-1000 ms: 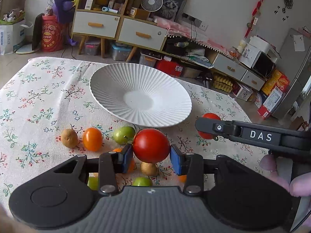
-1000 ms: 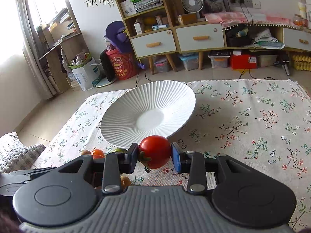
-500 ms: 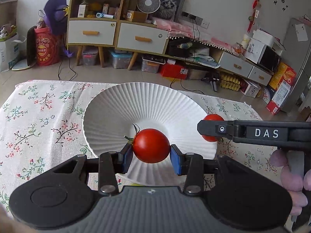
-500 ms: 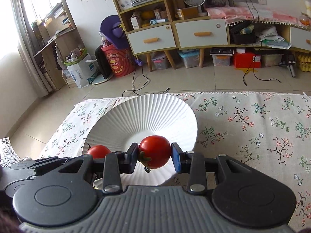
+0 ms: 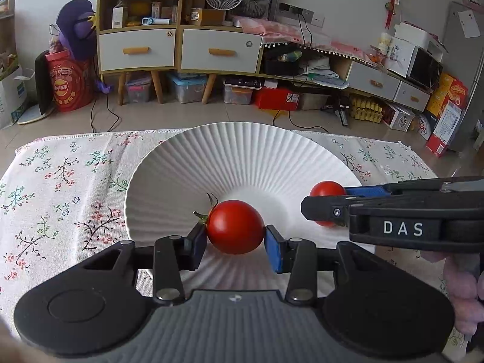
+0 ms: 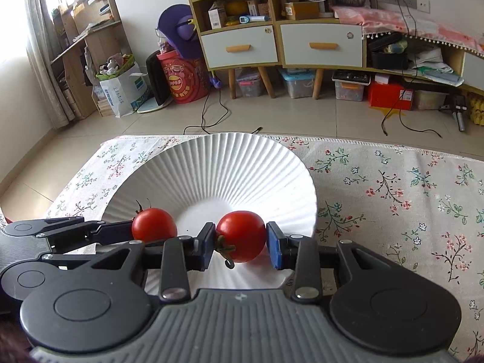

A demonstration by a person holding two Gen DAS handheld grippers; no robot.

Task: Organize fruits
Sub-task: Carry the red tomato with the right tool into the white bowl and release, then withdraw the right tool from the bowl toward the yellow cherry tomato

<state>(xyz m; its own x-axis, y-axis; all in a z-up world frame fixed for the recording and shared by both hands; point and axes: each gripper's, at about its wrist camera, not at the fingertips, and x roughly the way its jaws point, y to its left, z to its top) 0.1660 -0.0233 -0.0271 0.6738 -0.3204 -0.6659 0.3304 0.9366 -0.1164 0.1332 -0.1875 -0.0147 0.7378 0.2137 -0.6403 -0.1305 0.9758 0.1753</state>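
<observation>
— Two tomatoes, two grippers. From the left: what has the left gripper (image 5: pixel 235 242) got?

— A red tomato (image 5: pixel 235 227), pinched between its blue pads at the widest part, so the fingers stand about one tomato apart. The green stalk points out to the left, so the fruit lies sideways in the grip. It hangs over the near half of the white ribbed plate (image 5: pixel 169 163), a little short of the flat centre.

— And further right?

— The right gripper (image 6: pixel 241 242) holds the other tomato (image 6: pixel 241 236) the same way, pads closed on its sides, stalk turned down and toward the camera. It is over the near right part of the same plate, close to the rim.

— Which way does the plate lie from each?

— Below and slightly ahead of both. I cannot tell how high the fruit sits above the surface, though the right one looks low.

— Are the two close together?

— Side by side, near but not touching; the left wrist view has the right gripper's finger reaching in from the right.

— So what does the drop depend on?

— I'd say on the centre dip ahead: released here, each tomato would likely roll inward, toward the other.

— And the floral tablecloth (image 6: pixel 393 187)?

— Only the plate shows on it in these views.
</observation>
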